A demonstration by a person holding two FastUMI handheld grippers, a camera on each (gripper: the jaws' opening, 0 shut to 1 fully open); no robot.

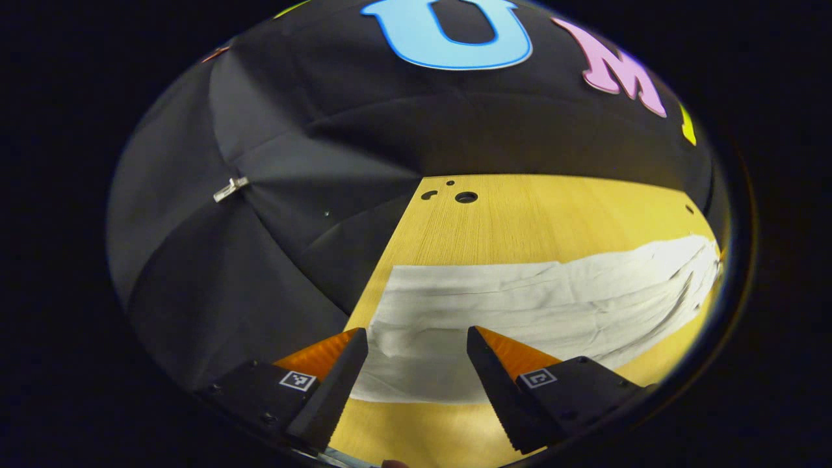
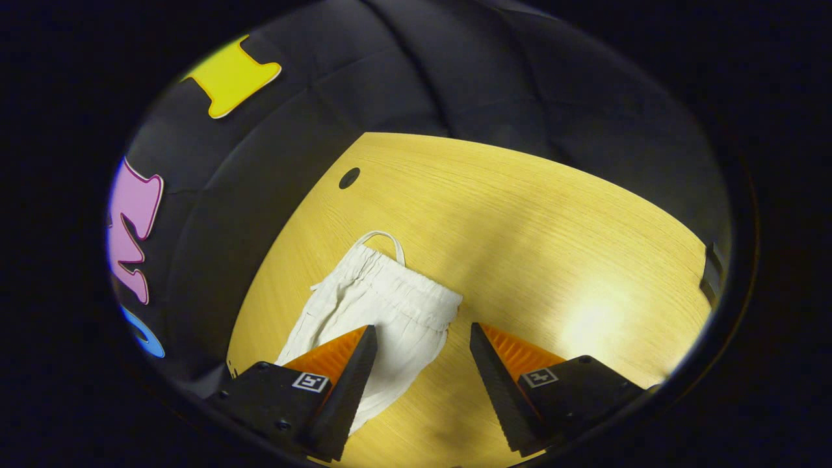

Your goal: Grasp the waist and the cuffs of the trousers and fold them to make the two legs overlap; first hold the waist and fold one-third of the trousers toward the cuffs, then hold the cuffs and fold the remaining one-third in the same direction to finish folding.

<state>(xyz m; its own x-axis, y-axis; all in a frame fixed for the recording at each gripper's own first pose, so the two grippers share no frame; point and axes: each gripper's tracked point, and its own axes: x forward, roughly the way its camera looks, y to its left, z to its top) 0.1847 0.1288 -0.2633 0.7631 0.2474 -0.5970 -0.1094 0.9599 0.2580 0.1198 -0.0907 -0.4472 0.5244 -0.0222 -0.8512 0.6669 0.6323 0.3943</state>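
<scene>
The pale off-white cloth trousers [image 1: 520,299] lie flat on the yellow wood-grain table [image 1: 552,214], stretched lengthwise across it. In the left gripper view the left gripper [image 1: 416,354] hangs over the cuff end of the trousers with its two fingers spread wide; nothing is between them and they hold nothing. Whether the tips touch the cloth cannot be told. Beyond the trousers, near the table's far corner, are a few small round holes [image 1: 465,197] in the tabletop.

In the right gripper view the right gripper [image 2: 421,351] hangs over the gathered elastic waist [image 2: 406,292] of the trousers [image 2: 383,312], fingers likewise spread wide and gripping nothing. The waist lies between and just ahead of the fingers, with a white drawstring loop [image 2: 383,239] lying on the table [image 2: 552,247] past the waistband.
</scene>
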